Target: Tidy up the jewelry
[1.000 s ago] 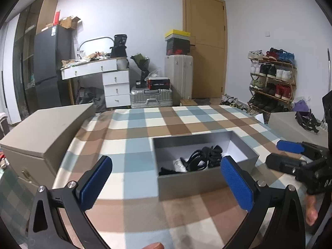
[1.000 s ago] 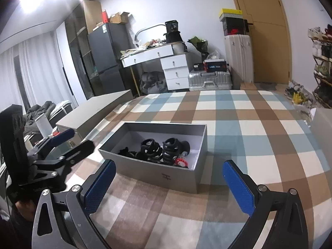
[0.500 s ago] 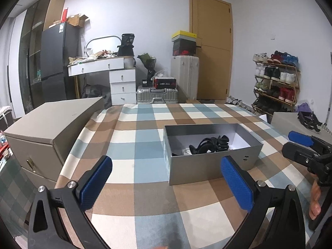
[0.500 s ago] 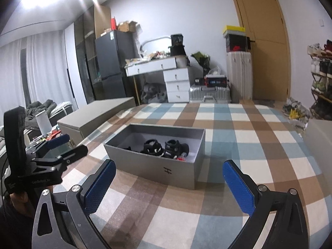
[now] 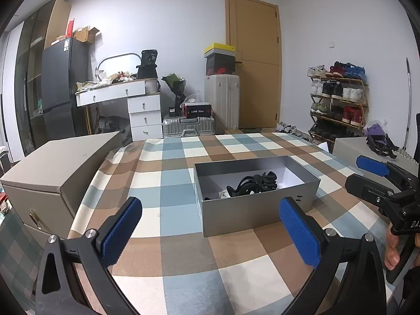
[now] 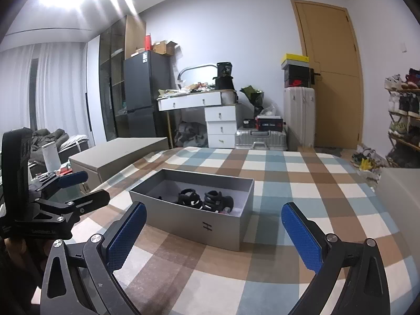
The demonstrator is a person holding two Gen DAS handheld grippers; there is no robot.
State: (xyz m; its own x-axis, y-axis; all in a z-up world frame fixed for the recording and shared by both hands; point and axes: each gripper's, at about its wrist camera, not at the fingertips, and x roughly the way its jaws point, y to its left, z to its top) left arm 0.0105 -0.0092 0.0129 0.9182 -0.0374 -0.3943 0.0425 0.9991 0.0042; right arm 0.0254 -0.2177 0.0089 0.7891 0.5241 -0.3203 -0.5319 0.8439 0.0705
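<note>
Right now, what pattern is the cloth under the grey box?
The cloth is checked in blue, brown and cream; the left wrist view shows it best.

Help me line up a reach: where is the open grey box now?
The grey box sits mid-table on the checked cloth, ahead of both open grippers, right of the closed beige box.

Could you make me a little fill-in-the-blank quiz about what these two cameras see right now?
1. The open grey box sits on a ____ cloth.
2. The items inside the box are mostly ____ in colour.
3. Both the left claw and the right claw are ____.
4. Each claw's pads are ____.

Missing words: checked; black; open; blue
</note>
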